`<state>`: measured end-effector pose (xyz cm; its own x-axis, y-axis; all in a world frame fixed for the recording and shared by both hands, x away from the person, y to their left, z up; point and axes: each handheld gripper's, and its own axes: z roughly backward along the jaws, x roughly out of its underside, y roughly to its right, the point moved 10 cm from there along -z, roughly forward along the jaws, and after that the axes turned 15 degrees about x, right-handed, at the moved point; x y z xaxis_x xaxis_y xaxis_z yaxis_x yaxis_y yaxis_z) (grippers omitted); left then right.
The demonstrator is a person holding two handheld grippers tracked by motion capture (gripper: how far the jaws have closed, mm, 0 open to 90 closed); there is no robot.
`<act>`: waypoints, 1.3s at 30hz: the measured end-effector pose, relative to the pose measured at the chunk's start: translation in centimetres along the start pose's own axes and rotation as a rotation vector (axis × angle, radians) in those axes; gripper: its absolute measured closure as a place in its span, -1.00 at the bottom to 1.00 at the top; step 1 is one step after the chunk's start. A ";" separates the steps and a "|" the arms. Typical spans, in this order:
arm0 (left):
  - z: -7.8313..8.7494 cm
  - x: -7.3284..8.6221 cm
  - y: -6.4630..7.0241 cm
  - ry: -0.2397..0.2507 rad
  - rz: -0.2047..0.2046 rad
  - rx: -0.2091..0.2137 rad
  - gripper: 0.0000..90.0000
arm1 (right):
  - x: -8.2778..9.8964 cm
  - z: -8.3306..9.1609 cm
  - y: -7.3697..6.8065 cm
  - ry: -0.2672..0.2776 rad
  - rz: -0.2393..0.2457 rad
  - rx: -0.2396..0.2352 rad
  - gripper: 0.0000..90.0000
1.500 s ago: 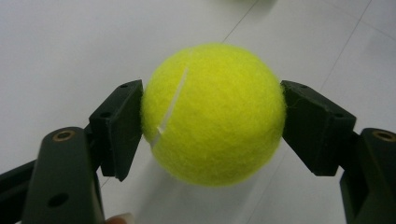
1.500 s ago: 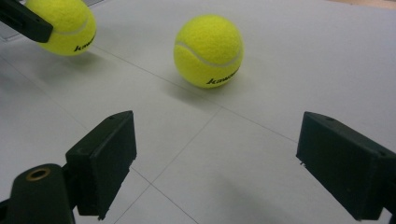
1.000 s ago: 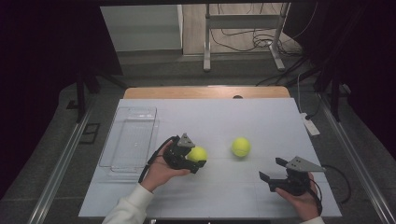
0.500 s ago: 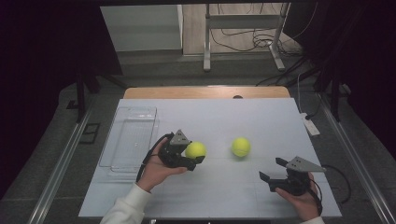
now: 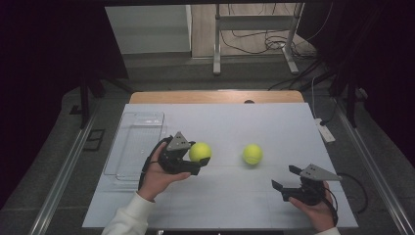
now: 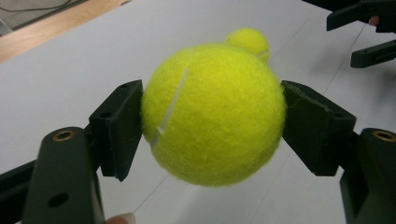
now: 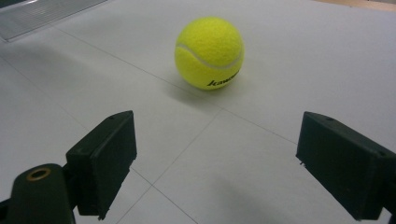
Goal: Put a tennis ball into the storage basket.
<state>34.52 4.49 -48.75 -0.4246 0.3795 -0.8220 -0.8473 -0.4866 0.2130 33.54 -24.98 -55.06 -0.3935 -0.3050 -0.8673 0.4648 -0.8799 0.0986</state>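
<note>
Fuzzy round tennis ball point(image 6: 212, 114) clenched in left tongs point(image 5: 193, 159); right tongs point(image 5: 288, 180) agape, blocky, black.

Lab-like room: dark curtains point(image 5: 44, 58), floor cables point(image 5: 254, 41), bare worktable point(image 5: 274, 122).

The person's left hand point(image 5: 157, 177), in a white sleeve point(image 5: 128, 219), reaches in from the near edge and holds the black two-jaw left gripper point(image 5: 199, 160) raised and pointing to the right, its jaws pressed against both sides of a fuzzy yellow tennis ball point(image 6: 214, 113). The right hand point(image 5: 317, 211) rests low at the near right, holding the black right gripper point(image 5: 285, 178) aimed leftward, jaws spread wide with nothing between them.
</note>
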 end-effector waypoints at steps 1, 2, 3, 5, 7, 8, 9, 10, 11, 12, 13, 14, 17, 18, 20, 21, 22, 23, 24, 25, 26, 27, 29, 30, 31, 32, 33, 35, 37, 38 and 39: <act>0.2 -0.1 -0.1 0.006 0.002 -0.002 -0.41 | 0.0 0.0 0.0 -0.001 0.001 0.002 -0.73; 0.6 -0.2 -0.2 0.016 0.006 -0.007 -0.41 | 0.0 0.0 0.1 -0.002 0.000 0.003 -0.73; 0.8 -0.2 -0.3 0.021 0.007 -0.011 -0.41 | 0.1 0.0 0.1 -0.003 0.000 0.004 -0.73; 1.0 -0.3 -0.4 0.027 0.008 -0.014 -0.41 | 0.1 0.0 0.1 -0.003 -0.002 0.004 -0.73; 1.7 -0.5 -0.6 0.044 0.010 -0.023 -0.41 | 0.0 0.0 0.1 -0.003 -0.001 0.004 -0.73; 1.7 -0.5 -0.6 0.044 0.010 -0.023 -0.41 | 0.0 0.0 0.1 -0.003 -0.001 0.004 -0.73; 2.0 -0.6 -0.7 0.053 0.013 -0.027 -0.41 | 0.0 0.0 0.1 -0.002 0.000 0.003 -0.73; 2.2 -0.6 -0.8 0.058 0.014 -0.031 -0.41 | 0.0 0.0 0.1 -0.002 0.000 0.003 -0.73; 2.3 -0.7 -0.8 0.062 0.016 -0.032 -0.41 | 0.0 0.0 0.1 -0.002 0.000 0.004 -0.73; 2.4 -0.7 -0.9 0.066 0.018 -0.033 -0.41 | 0.0 0.0 0.0 -0.001 -0.002 0.002 -0.73; 2.6 -0.7 -0.9 0.070 0.019 -0.035 -0.41 | 0.0 0.0 0.0 -0.001 -0.001 0.002 -0.73; 2.7 -0.7 -1.0 0.073 0.022 -0.037 -0.41 | 0.0 0.0 0.0 -0.001 -0.001 0.002 -0.73; 3.1 -0.8 -1.2 0.082 0.026 -0.047 -0.41 | 0.0 0.0 0.0 -0.001 -0.001 0.002 -0.73; 3.2 -0.8 -1.3 0.083 0.027 -0.050 -0.41 | 0.0 0.0 0.0 -0.001 -0.001 0.002 -0.73; 3.4 -0.9 -1.5 0.090 0.033 -0.056 -0.41 | 0.0 0.0 0.0 0.000 -0.001 0.000 -0.73; 3.5 -0.9 -1.6 0.093 0.034 -0.058 -0.41 | 0.0 -0.1 0.0 -0.001 0.001 0.000 -0.72; 3.5 -0.9 -1.7 0.095 0.038 -0.060 -0.41 | 0.1 -0.1 0.0 -0.002 0.002 0.001 -0.72; 3.6 -0.9 -1.8 0.098 0.040 -0.064 -0.41 | 0.1 -0.1 0.0 -0.002 0.002 0.001 -0.72; 3.6 -0.9 -1.8 0.098 0.040 -0.064 -0.41 | 0.0 -0.1 0.0 -0.001 0.001 0.001 -0.72; 3.8 -0.9 -1.9 0.104 0.042 -0.067 -0.41 | 0.0 -0.1 0.0 -0.001 0.000 0.001 -0.72; 3.9 -0.9 -1.9 0.104 0.042 -0.068 -0.41 | 0.0 -0.1 0.0 -0.001 0.000 0.002 -0.72; 4.0 -1.0 -1.9 0.108 0.042 -0.070 -0.41 | 0.1 0.0 0.1 -0.004 0.001 0.004 -0.72; 4.2 -1.0 -2.0 0.112 0.039 -0.074 -0.41 | 0.1 -0.1 0.1 -0.004 -0.001 0.004 -0.72; 4.4 -1.1 -2.1 0.118 0.040 -0.077 -0.41 | 0.1 -0.1 0.1 -0.005 -0.001 0.005 -0.72; 4.5 -1.1 -2.1 0.120 0.040 -0.080 -0.41 | 0.1 -0.1 0.1 -0.004 0.000 0.003 -0.72; 4.7 -1.1 -2.2 0.123 0.041 -0.084 -0.41 | 0.1 -0.1 0.0 -0.003 0.000 0.003 -0.72; 4.8 -1.2 -2.3 0.128 0.044 -0.089 -0.41 | 0.1 -0.1 0.0 -0.003 0.001 0.004 -0.72; 5.0 -1.2 -2.4 0.133 0.046 -0.093 -0.41 | 0.1 -0.1 0.0 -0.003 0.000 0.004 -0.72; 5.1 -1.2 -2.5 0.136 0.048 -0.095 -0.41 | 0.1 -0.1 0.0 -0.004 0.000 0.005 -0.72; 5.2 -1.2 -2.6 0.137 0.048 -0.098 -0.41 | 0.1 -0.1 0.0 -0.004 0.000 0.005 -0.72; 5.4 -1.2 -2.7 0.141 0.050 -0.101 -0.41 | 0.1 -0.1 0.0 -0.004 0.000 0.005 -0.72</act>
<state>35.58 9.57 -45.52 -0.4103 0.2421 -0.8792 -0.7870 -0.5811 0.2072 33.59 -25.01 -55.18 -0.3968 -0.3065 -0.8652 0.4606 -0.8818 0.1011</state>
